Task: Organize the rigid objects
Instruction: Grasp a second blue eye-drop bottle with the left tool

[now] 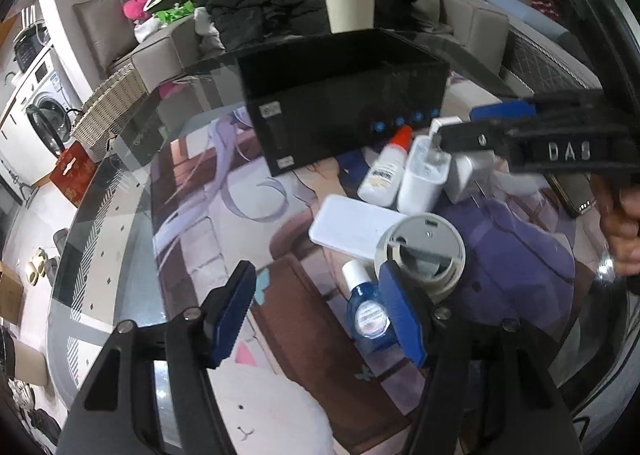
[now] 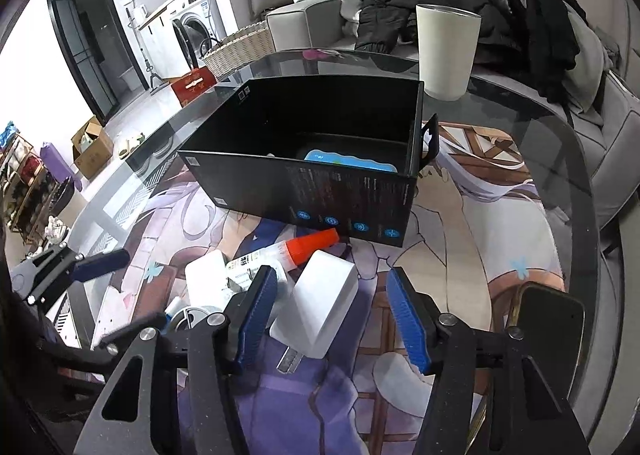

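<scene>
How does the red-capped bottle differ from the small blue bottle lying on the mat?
The red-capped bottle has a white body and a pointed orange-red cap; the small blue bottle has a translucent blue body and a white cap. The red-capped bottle lies close to the black box, beside the white charger; the blue one lies nearer the left gripper, against the round white device. Both lie on their sides, ungripped.

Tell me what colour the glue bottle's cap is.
Orange-red cap on the white glue bottle; clearest in the right wrist view.

Box [image 2: 320,159] on table [image 2: 520,127] — cup [image 2: 446,51] behind, chargers [image 2: 320,311] before.
</scene>
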Action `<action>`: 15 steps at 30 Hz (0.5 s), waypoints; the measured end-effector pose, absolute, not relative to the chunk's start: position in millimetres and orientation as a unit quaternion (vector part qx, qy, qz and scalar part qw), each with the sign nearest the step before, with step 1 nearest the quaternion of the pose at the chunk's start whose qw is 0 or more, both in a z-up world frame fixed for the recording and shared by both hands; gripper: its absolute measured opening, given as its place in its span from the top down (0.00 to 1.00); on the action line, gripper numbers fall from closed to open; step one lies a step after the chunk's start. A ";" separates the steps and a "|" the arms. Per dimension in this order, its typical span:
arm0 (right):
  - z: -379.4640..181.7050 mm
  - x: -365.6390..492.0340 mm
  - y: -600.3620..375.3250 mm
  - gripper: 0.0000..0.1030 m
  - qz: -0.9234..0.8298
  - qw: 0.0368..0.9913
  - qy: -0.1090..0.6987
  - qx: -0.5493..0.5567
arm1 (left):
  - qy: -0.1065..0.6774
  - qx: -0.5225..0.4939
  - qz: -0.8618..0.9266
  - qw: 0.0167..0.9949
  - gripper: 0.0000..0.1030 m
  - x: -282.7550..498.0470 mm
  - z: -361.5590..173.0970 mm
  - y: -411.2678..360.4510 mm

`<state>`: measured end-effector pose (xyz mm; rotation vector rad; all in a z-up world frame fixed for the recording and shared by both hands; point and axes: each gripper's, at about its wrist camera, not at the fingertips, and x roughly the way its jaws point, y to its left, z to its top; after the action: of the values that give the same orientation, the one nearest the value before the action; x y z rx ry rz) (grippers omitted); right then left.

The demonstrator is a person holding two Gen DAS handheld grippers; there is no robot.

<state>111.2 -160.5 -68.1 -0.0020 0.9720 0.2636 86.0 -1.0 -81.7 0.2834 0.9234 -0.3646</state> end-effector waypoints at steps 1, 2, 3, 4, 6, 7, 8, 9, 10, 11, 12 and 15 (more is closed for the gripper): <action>-68.0 111.2 -161.2 0.45 0.126 0.876 0.466 0.000 | 0.445 0.136 -0.176 0.868 0.40 85.9 -82.6 -1.4; -68.1 111.3 -162.8 0.45 0.127 0.874 0.468 0.002 | 0.449 0.134 -0.178 0.865 0.42 85.8 -83.7 -1.3; -68.6 110.6 -163.9 0.45 0.128 0.874 0.469 0.004 | 0.453 0.131 -0.180 0.863 0.44 85.6 -84.7 -1.1; -68.8 110.5 -165.2 0.45 0.128 0.873 0.471 0.006 | 0.456 0.130 -0.183 0.861 0.45 85.2 -85.9 -1.3; -69.0 109.2 -166.6 0.45 0.130 0.872 0.472 0.005 | 0.459 0.135 -0.184 0.858 0.45 83.7 -88.2 -3.3; -69.0 109.1 -166.9 0.45 0.131 0.872 0.472 0.005 | 0.461 0.136 -0.183 0.857 0.45 82.3 -89.5 -4.2; -69.5 109.1 -166.8 0.45 0.132 0.872 0.472 0.004 | 0.463 0.136 -0.183 0.856 0.45 80.9 -90.3 -4.8; -69.5 109.0 -166.7 0.45 0.133 0.871 0.472 0.004 | 0.467 0.137 -0.185 0.854 0.45 79.0 -91.3 -6.0; -69.2 109.1 -166.5 0.45 0.133 0.871 0.473 0.004 | 0.468 0.138 -0.187 0.852 0.45 76.9 -92.0 -7.0; -69.6 108.7 -166.0 0.45 0.134 0.870 0.474 0.004 | 0.470 0.138 -0.189 0.851 0.44 74.9 -92.4 -8.2; -69.4 108.9 -165.4 0.45 0.136 0.869 0.476 0.005 | 0.471 0.138 -0.191 0.850 0.44 72.8 -92.8 -9.1; -69.1 108.1 -162.2 0.45 0.136 0.870 0.474 0.000 | 0.479 0.140 -0.195 0.844 0.44 69.5 -96.1 -10.7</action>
<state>108.1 -162.2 -69.1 -0.0004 0.9908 0.2835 69.5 -10.7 -96.1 0.2952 1.0117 -0.4109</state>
